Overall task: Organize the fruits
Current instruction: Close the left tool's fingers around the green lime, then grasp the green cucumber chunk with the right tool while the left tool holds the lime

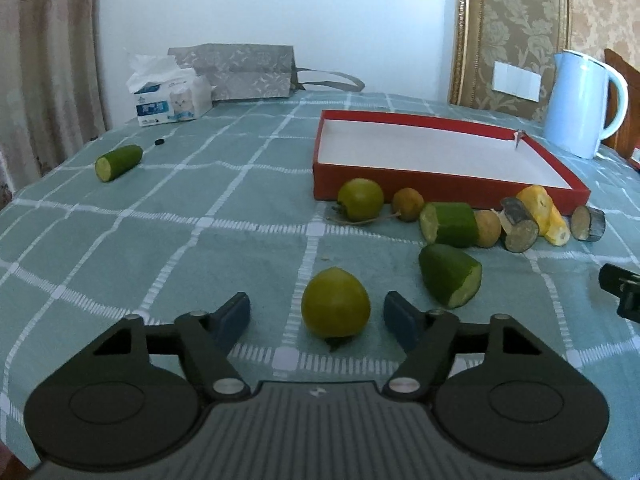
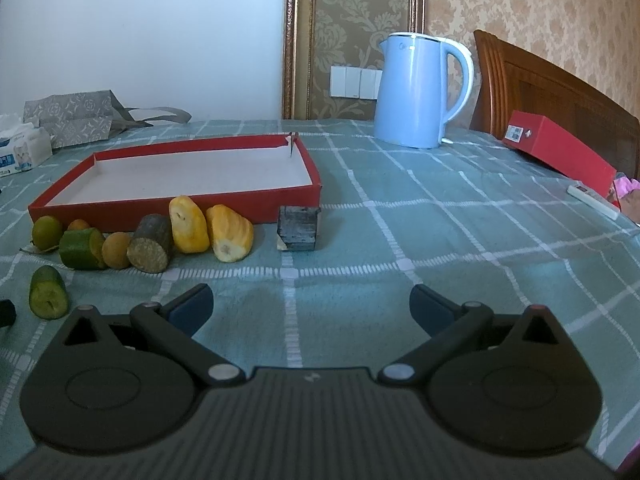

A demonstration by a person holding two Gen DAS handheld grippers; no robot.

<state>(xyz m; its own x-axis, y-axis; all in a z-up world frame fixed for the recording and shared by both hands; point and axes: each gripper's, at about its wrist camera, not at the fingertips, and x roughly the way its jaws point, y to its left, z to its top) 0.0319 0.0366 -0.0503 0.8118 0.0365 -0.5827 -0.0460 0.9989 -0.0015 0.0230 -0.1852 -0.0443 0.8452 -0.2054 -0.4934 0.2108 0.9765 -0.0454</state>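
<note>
In the left wrist view, a green round fruit (image 1: 335,303) lies on the tablecloth between the fingers of my open left gripper (image 1: 317,316), untouched. A red tray (image 1: 400,184) with a white floor stands behind, with nothing in it. Along its front lie a second green fruit (image 1: 361,196), small orange fruits (image 1: 407,203), cucumber pieces (image 1: 450,285), dark log pieces (image 1: 519,229) and yellow corn pieces (image 1: 545,212). My right gripper (image 2: 311,307) is open and empty over bare cloth, in front of the same row (image 2: 188,229) and the tray (image 2: 176,206).
A lone cucumber piece (image 1: 118,162) lies far left. A tissue pack (image 1: 172,98) and grey bag (image 1: 240,70) sit at the back. A blue kettle (image 2: 420,90) stands back right. A red box (image 2: 560,152) and a white remote (image 2: 592,198) lie at right.
</note>
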